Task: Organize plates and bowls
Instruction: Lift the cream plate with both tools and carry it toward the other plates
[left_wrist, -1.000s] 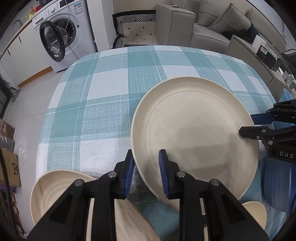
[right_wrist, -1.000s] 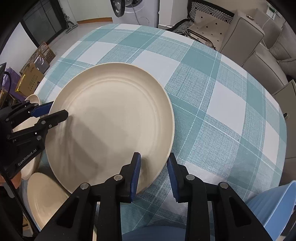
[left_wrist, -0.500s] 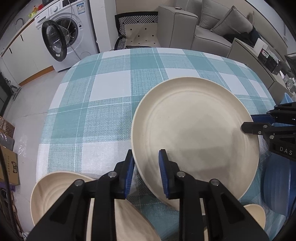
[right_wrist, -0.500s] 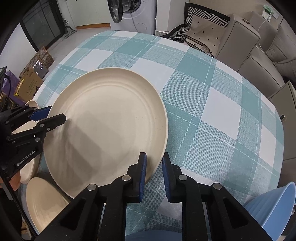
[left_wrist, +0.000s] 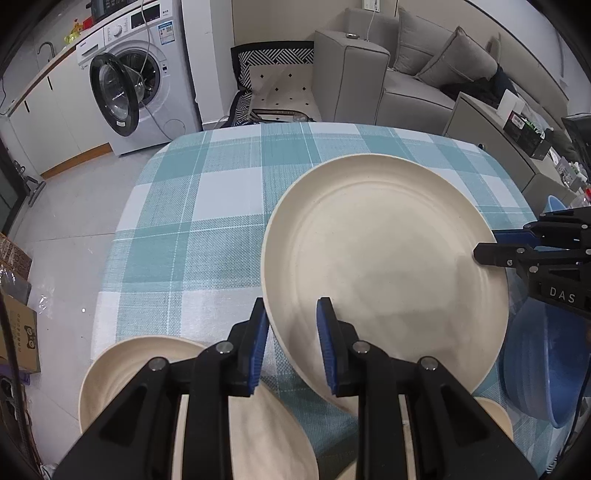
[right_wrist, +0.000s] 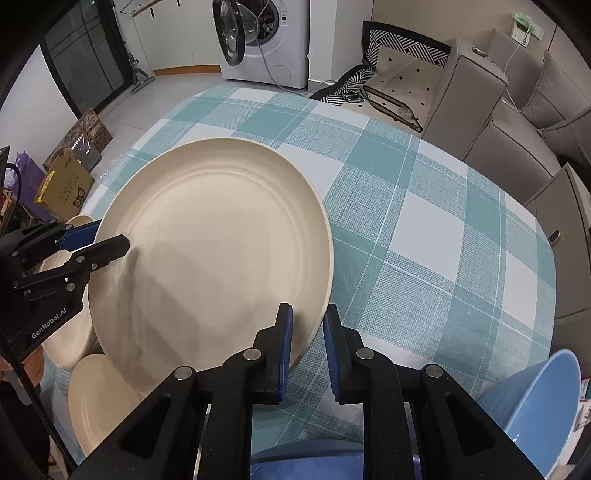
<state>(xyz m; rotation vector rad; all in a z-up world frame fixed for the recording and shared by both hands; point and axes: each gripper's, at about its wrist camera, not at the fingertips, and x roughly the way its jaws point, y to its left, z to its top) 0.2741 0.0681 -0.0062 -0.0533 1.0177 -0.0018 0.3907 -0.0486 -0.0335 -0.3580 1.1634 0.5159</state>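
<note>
A large cream plate (left_wrist: 384, 258) is held up off the checked tablecloth, tilted; it also shows in the right wrist view (right_wrist: 214, 251). My left gripper (left_wrist: 291, 332) is shut on its near-left rim. My right gripper (right_wrist: 308, 332) is shut on the opposite rim and shows at the right of the left wrist view (left_wrist: 491, 245). My left gripper shows at the left of the right wrist view (right_wrist: 107, 240).
Cream bowls (left_wrist: 122, 369) and a cream plate (right_wrist: 99, 398) lie under the grippers at the near table edge. Blue bowls (right_wrist: 535, 398) stand near right, also in the left wrist view (left_wrist: 543, 362). A washing machine (left_wrist: 133, 92) and sofa (left_wrist: 424, 74) stand beyond the table (left_wrist: 207, 206).
My right gripper closed from wide open onto the plate's rim. Both grippers rose with the plate, so the table looks farther away.
</note>
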